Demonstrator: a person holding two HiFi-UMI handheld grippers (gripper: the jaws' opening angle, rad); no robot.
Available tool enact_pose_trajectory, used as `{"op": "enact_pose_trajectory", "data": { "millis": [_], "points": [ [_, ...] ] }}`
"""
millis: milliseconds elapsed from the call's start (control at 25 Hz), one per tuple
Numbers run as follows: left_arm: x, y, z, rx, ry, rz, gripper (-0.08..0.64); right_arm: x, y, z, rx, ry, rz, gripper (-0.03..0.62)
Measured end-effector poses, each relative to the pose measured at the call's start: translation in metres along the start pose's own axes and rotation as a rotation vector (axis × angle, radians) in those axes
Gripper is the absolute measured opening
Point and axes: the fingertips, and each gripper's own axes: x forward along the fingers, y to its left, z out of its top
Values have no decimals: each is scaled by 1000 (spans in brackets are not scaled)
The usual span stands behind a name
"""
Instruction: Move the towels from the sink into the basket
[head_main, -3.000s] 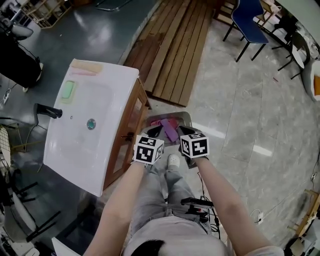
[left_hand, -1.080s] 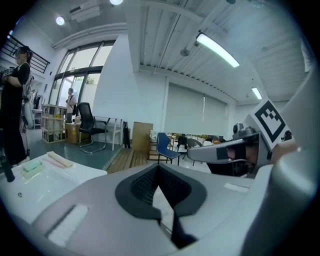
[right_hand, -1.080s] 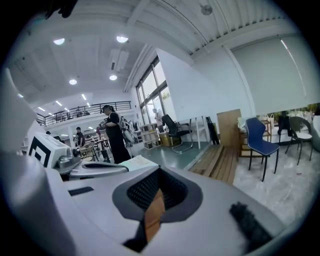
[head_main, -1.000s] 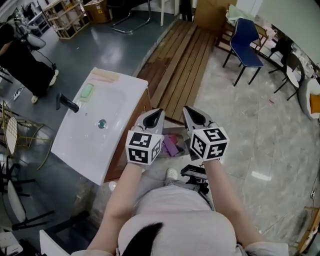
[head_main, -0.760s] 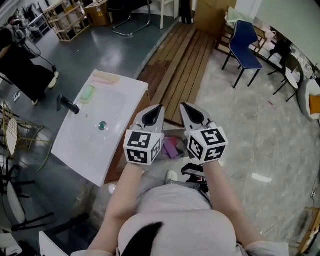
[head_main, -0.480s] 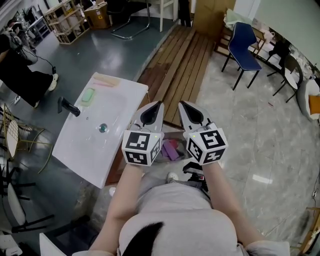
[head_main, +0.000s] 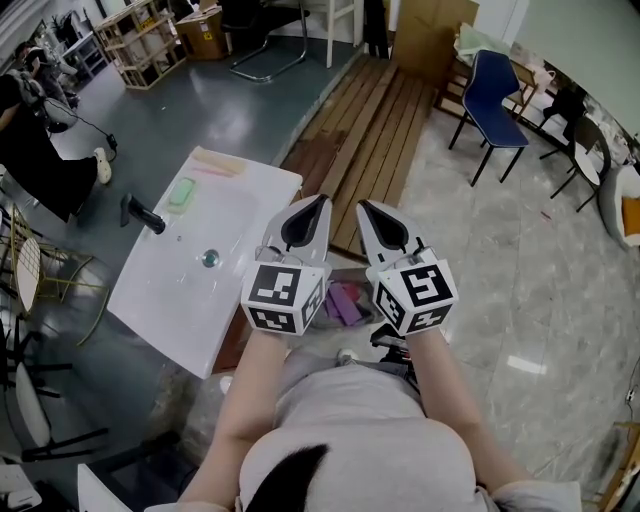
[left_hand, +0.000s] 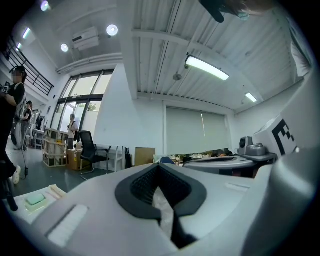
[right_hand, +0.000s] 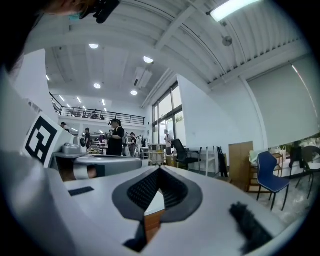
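Pointing: the left gripper (head_main: 321, 199) and the right gripper (head_main: 363, 205) are held out side by side, close but apart, both aimed level and away from the person.
Left fingers (left_hand: 137, 187): in the left gripper view they are seen closed tip to tip, with nothing gripped between them; only a pale sliver shows through the slot below the tips.
Right fingers (right_hand: 176, 192): in the right gripper view they are likewise pressed together at the tips, and nothing is held; white and wood tones are seen through the slot beneath.
Marker cubes: one cube (head_main: 281, 297) is carried on the left gripper, the other (head_main: 413, 295) on the right.
Sink (head_main: 170, 290): the white basin is set at the left of the head view on a wooden stand (head_main: 236, 340), with a black tap (head_main: 143, 214) at its left edge, a drain (head_main: 210, 259) in the bowl and a green block (head_main: 181, 192) on the rim.
Basket (head_main: 343, 272): it is placed on the floor (head_main: 480, 260) just beside the stand, below the grippers, and is mostly hidden by them.
Towels (head_main: 346, 300): purple and pink cloth is seen lying in the basket, glimpsed between the two cubes.
Surroundings: wooden planks (head_main: 360, 120) are laid on the floor ahead, and a blue chair (head_main: 492, 85) is stood to their right.
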Motion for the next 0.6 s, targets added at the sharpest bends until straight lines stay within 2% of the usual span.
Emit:
{"op": "enact_pose_trajectory", "data": {
  "millis": [600],
  "points": [
    [10, -8, 4, 5, -15, 13, 2, -1, -7, 7, -48, -17, 32, 17]
  ]
}}
